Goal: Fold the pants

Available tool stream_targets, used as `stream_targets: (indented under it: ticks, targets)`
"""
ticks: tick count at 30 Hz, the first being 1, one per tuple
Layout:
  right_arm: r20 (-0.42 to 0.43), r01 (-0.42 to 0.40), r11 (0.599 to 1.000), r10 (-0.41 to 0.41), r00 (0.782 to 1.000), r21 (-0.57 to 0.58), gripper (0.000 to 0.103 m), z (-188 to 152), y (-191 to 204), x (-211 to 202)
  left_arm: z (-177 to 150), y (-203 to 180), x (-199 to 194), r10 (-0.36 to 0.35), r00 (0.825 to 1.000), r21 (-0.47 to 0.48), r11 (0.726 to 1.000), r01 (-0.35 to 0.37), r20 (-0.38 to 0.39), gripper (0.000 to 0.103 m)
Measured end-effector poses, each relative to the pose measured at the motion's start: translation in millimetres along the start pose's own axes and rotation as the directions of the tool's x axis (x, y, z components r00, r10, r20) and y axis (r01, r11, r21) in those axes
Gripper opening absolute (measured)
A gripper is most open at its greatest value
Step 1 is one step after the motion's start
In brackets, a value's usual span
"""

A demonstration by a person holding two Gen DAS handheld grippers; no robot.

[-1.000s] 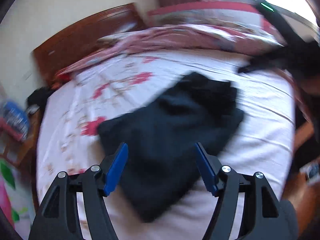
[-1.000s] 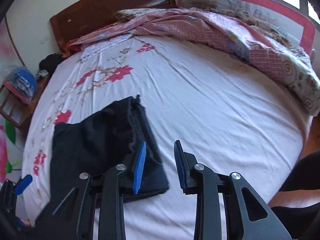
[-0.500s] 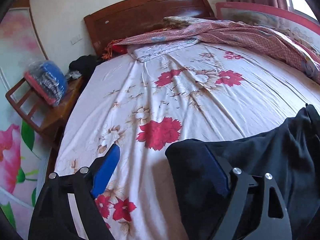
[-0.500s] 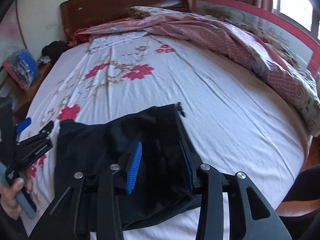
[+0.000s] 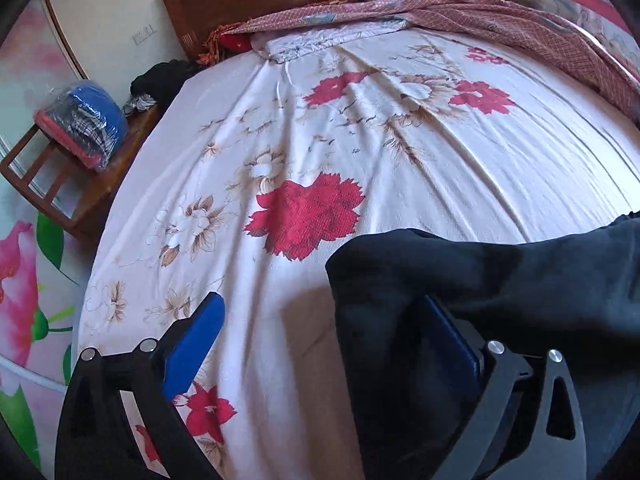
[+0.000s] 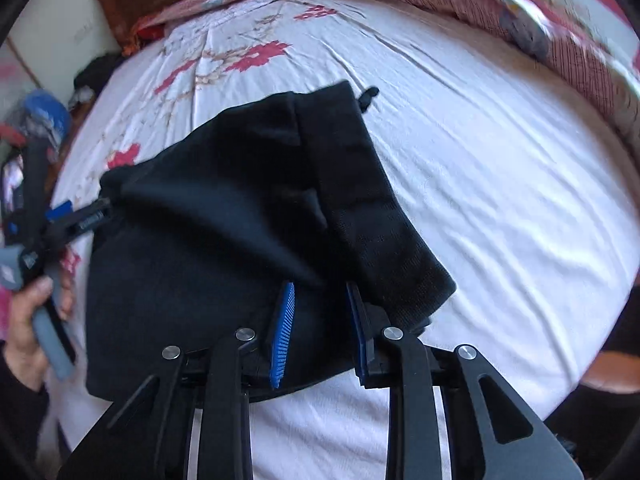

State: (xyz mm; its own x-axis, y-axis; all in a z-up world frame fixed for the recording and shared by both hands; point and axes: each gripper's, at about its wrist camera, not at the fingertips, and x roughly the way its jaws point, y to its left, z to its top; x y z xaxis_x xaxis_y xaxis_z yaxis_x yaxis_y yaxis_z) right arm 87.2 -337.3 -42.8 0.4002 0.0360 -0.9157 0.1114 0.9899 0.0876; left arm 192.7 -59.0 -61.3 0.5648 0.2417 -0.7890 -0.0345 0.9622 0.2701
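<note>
We were mid-fold; the black pants lay already doubled up on the bed sheet, and both grippers sat at its near edge, so we judged this the grab before the next fold; the left gripper was spread wide, its jaws having just been opening, one blue pad on bare sheet to its left, the other pad tucked against or under the pants' corner, nothing pinched yet; the right gripper had just been closing, jaws narrow with dark cloth between them, the ribbed band lying just right of its right finger; whether the pads already pressed the fabric we could not tell; pants were directly ahead of the right gripper and ahead-right of the left one; next move, in our judgement: left jaws need to close on the corner layer, right needs a firm pinch on all layers, then both lift and carry the near edge forward, away from the grippers, keeping the layers level; hard to read: black on black hid the layer edges and folds; the left gripper's right pad was half buried in cloth; the pants ran off the right side of the left view; right view was blurred at the far edge, with the quilt smeared; a hand holding the left gripper's handle was cut off at the frame's left.
</note>
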Motion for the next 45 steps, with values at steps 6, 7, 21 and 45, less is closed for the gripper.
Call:
stream_targets:
  ticks: [6,7,21,45]
  targets:
    - [0.161,0.143,0.98,-0.121,0.98,-0.135,0.055,-2,27,-50,-37,44,-79,-0.039,0.992,-0.024,0.999,0.043,0.122,0.098]
    - [0.173,0.14,0.977,-0.112,0.979,-0.163,0.055,-6,33,-56,-47,52,-95,-0.056,0.99,-0.051,0.997,0.062,0.126,0.098]
    - [0.11,0.026,0.997,-0.017,0.994,-0.079,0.074,-84,31,-101,-159,51,-217,-0.267,0.961,-0.178,0.945,0.276,0.075,0.101]
    - [0.228,-0.018,0.998,0.032,0.973,-0.063,0.074,-81,14,-123,-181,19,-182,-0.349,0.937,-0.411,0.859,0.306,-0.032,0.101]
